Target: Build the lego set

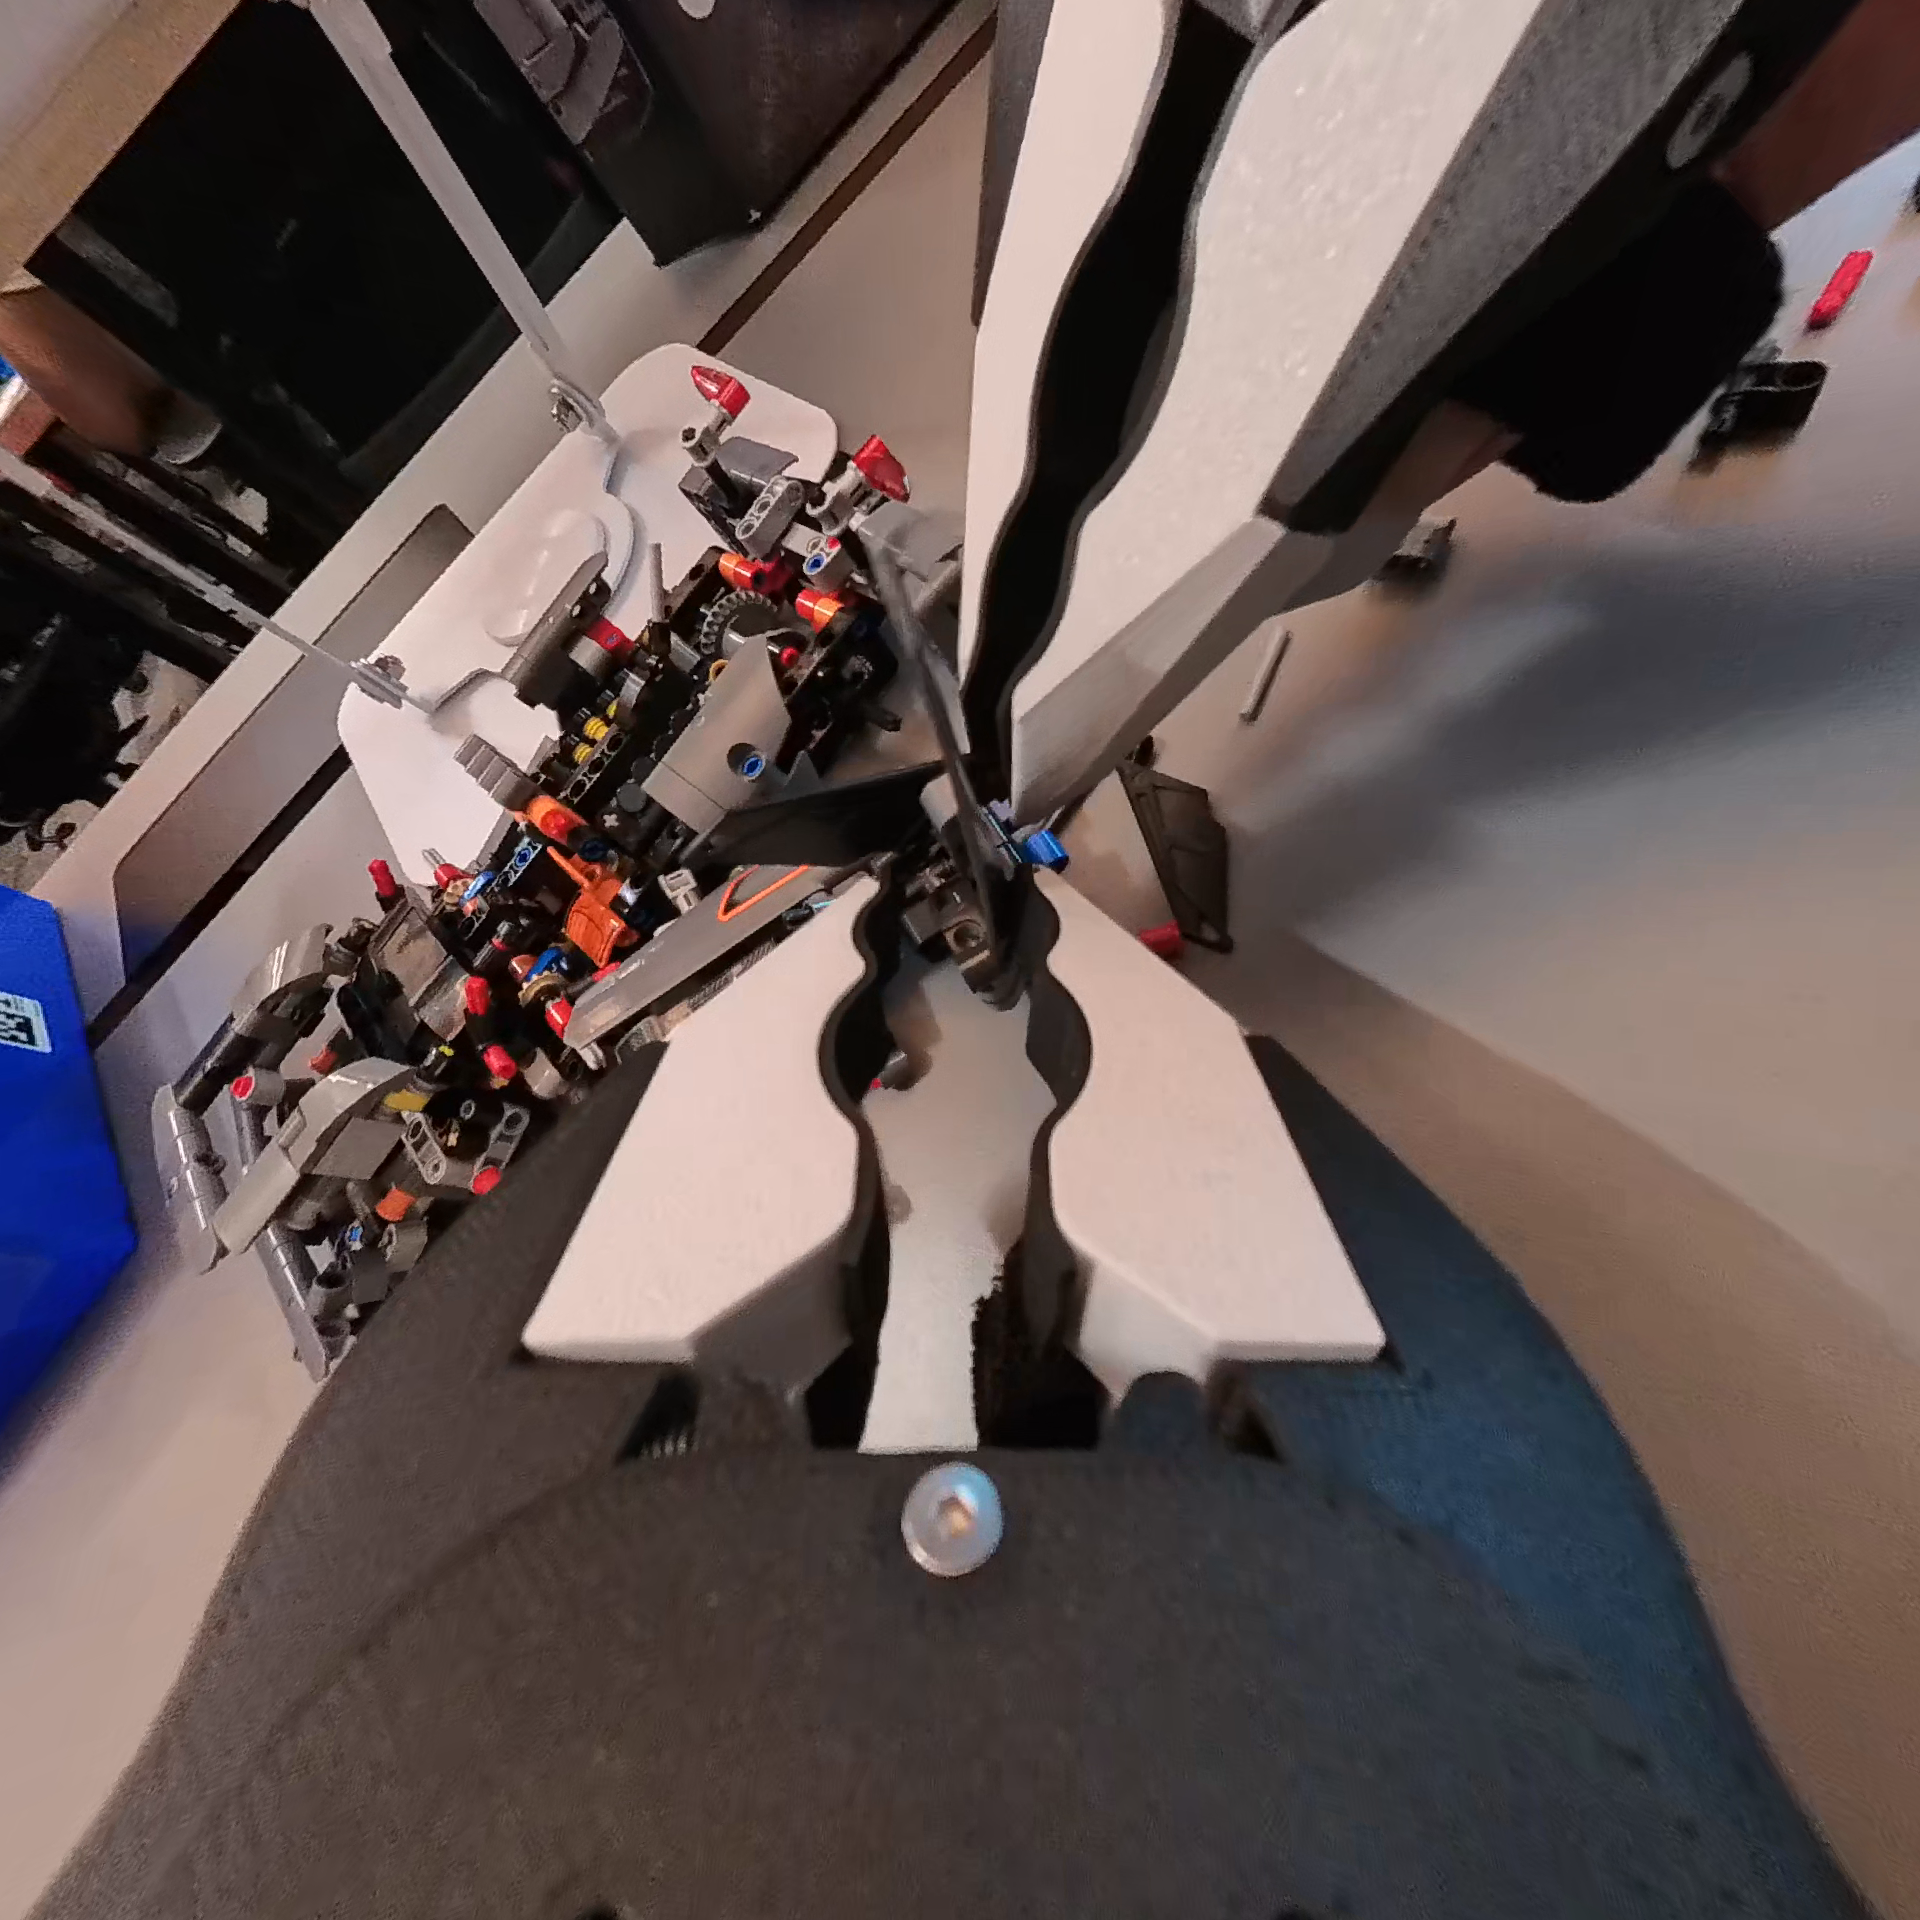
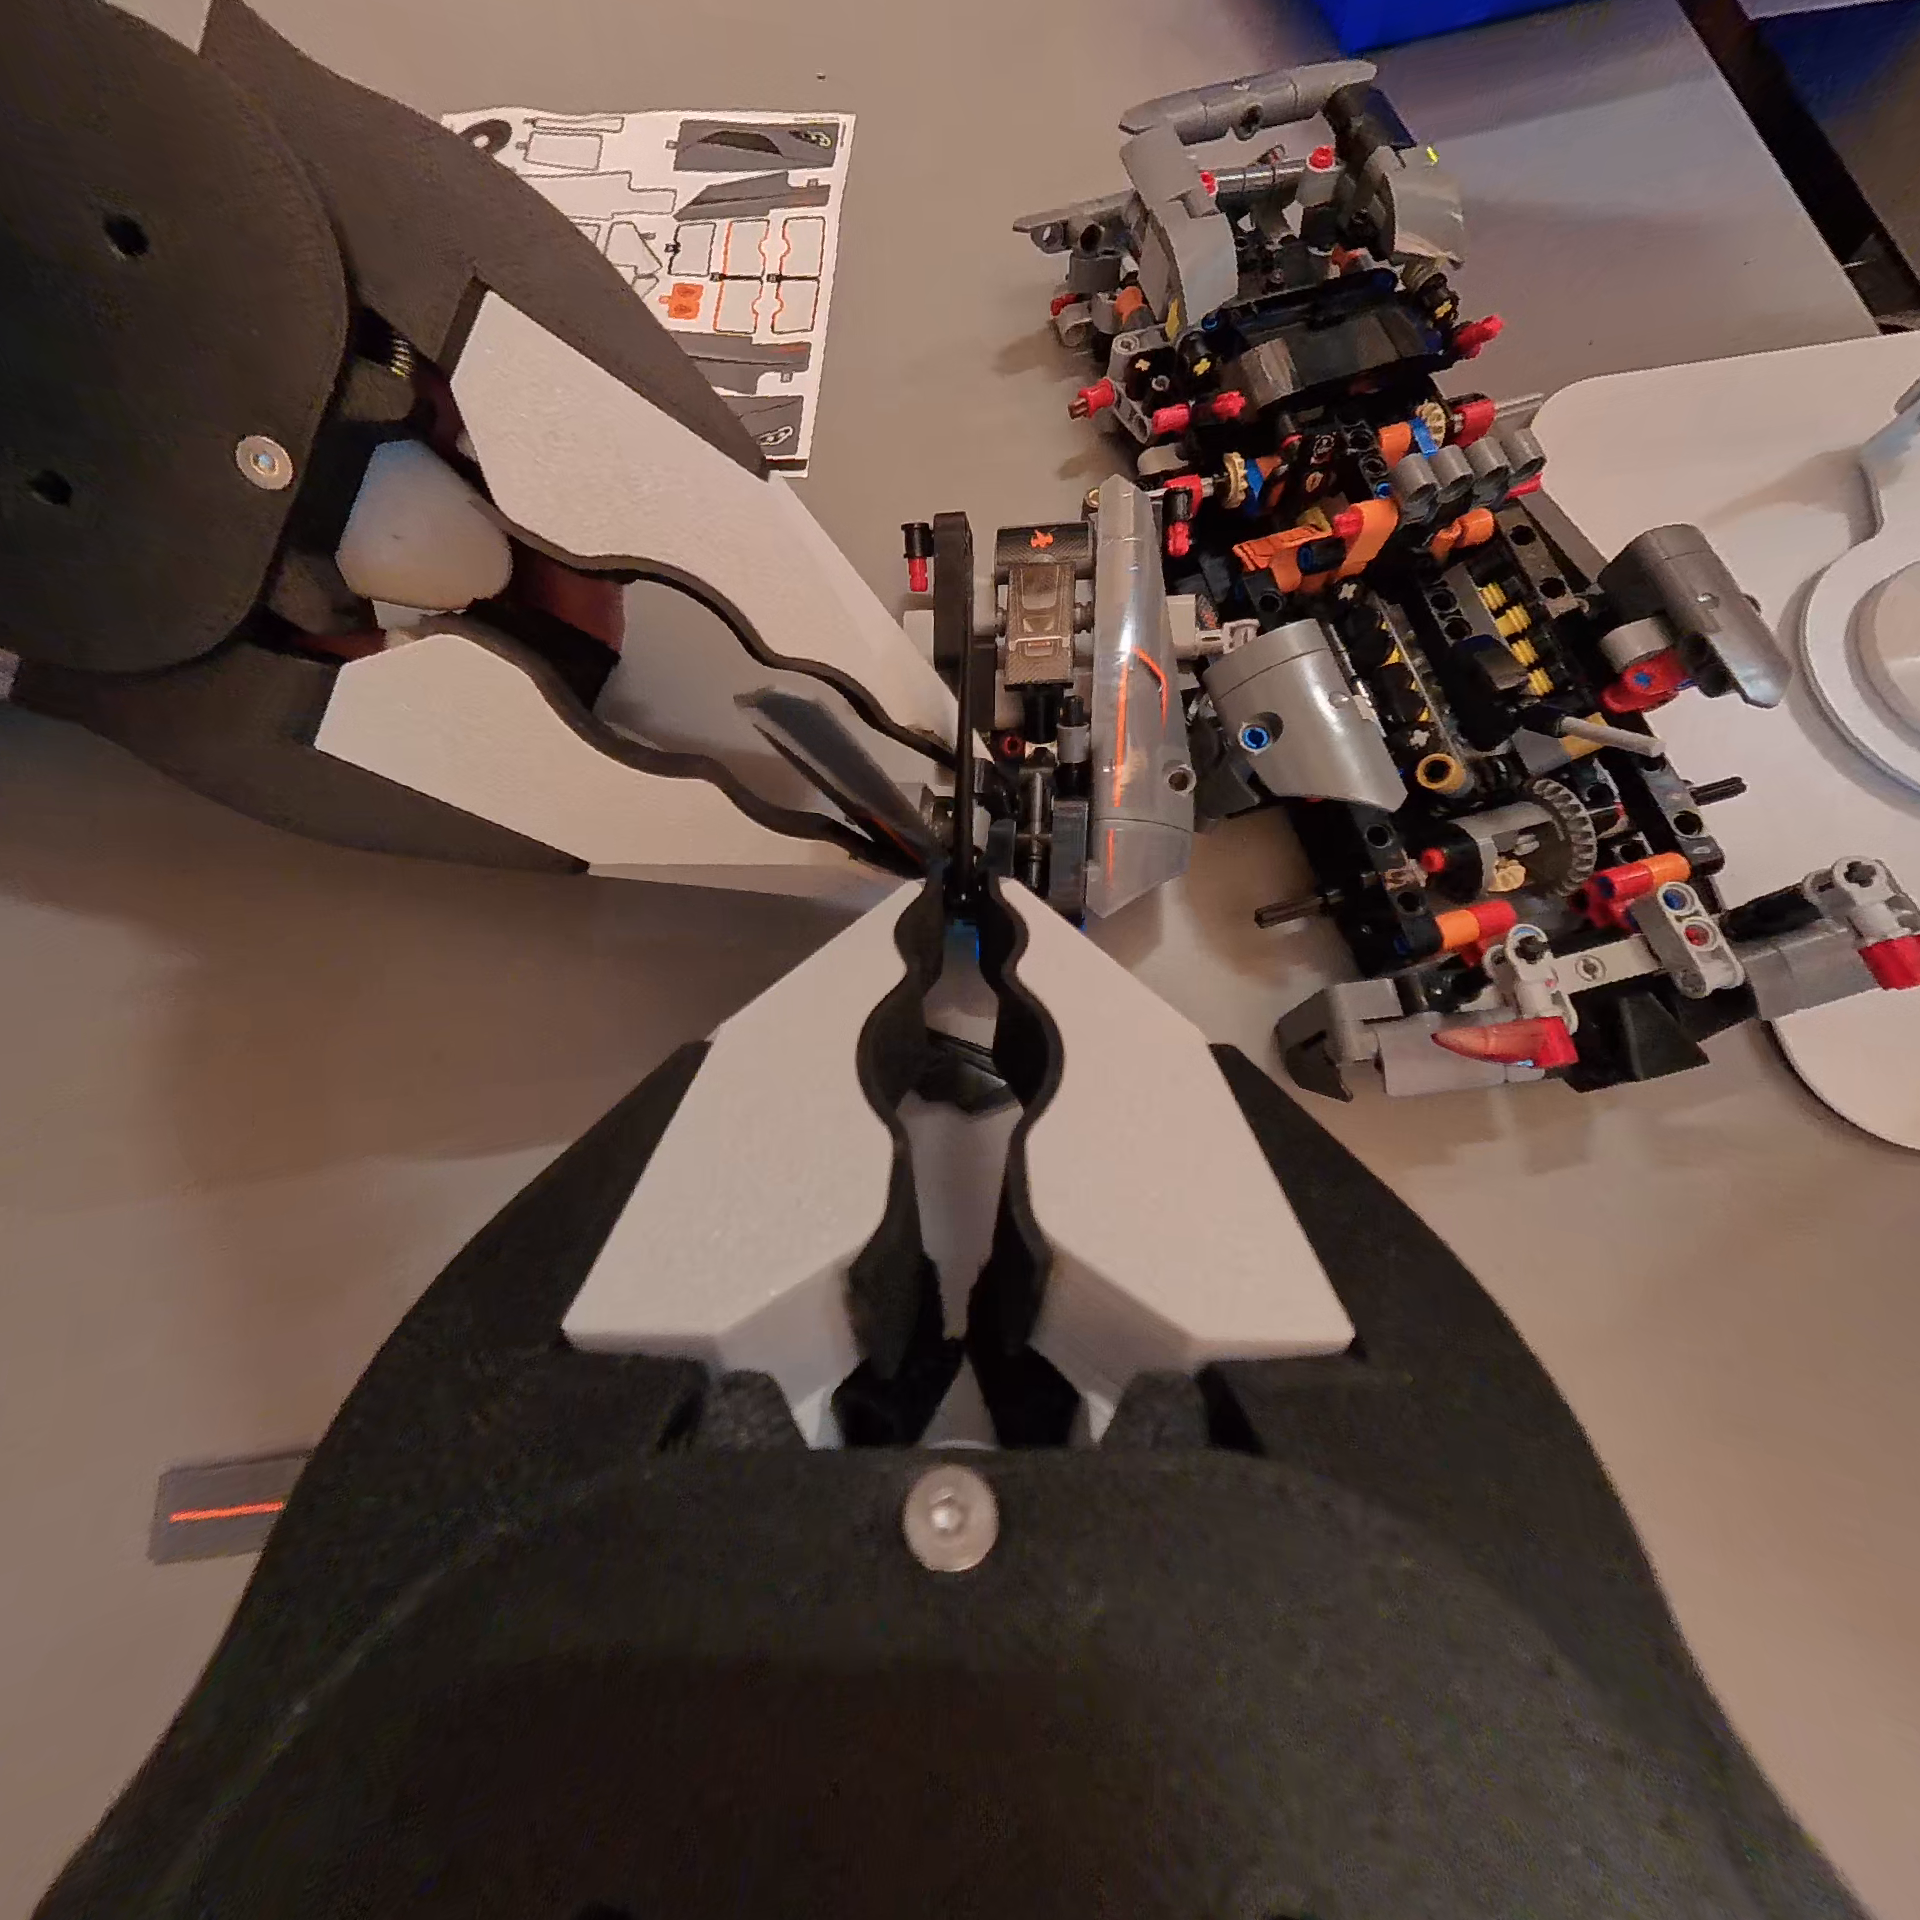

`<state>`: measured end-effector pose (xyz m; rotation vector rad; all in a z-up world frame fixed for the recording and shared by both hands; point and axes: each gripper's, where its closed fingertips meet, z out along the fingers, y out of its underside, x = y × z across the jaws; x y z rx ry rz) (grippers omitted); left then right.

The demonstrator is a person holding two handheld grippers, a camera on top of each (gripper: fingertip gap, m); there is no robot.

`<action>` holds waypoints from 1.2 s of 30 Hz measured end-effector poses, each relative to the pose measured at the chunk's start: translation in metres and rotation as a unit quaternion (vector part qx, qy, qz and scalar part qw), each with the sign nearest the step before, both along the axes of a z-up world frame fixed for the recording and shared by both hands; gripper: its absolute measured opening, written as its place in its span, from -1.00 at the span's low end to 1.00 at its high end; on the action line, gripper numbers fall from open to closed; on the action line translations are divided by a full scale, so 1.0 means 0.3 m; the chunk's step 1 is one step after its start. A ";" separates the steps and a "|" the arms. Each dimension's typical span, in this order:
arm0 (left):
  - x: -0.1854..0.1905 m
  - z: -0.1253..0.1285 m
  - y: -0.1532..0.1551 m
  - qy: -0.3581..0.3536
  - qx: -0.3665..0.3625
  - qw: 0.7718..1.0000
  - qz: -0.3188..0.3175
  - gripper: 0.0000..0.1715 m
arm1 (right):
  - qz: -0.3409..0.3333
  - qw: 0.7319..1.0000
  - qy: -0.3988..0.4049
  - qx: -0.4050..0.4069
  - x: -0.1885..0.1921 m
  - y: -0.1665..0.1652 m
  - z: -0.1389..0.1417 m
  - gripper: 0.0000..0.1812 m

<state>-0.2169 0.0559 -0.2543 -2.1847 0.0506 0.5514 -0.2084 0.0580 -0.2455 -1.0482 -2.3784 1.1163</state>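
Observation:
The half-built grey, black and orange lego car (image 1: 582, 831) lies on the table, also in the right wrist view (image 2: 1455, 623). My left gripper (image 1: 966, 914) is shut on a small sub-assembly with a grey panel bearing an orange stripe (image 1: 727, 935), held beside the car; the panel shows in the right wrist view (image 2: 1132, 707). My right gripper (image 2: 961, 894) is shut on a thin black rod (image 2: 966, 707) with a blue pin (image 1: 1039, 847) at the sub-assembly's edge. The two grippers' tips nearly touch. The left gripper (image 2: 914, 821) comes in from the left, the right gripper (image 1: 997, 821) from above.
A white stand base (image 2: 1714, 436) lies under the car's far side. A sticker sheet (image 2: 707, 270) lies behind the left gripper. A grey striped tile (image 2: 223, 1507), a black panel (image 1: 1179, 852), a grey axle (image 1: 1268, 675) and red pieces (image 1: 1839, 291) lie loose. A blue bin (image 1: 52, 1143) stands nearby. Less than 4 cm separates the two grippers' tips. Both grippers' tips are roughly 20 cm from the grey striped tile (image 2: 223, 1507).

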 end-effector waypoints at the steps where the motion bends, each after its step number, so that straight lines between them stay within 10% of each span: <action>1: -0.002 0.001 0.000 0.002 0.001 1.000 0.002 -0.78 | 0.000 1.000 0.000 -0.003 -0.001 -0.002 0.001 -0.96; 36: -0.006 0.031 0.007 0.058 0.027 0.998 0.009 -0.82 | -0.017 0.999 0.003 0.037 0.003 0.006 -0.008 -0.95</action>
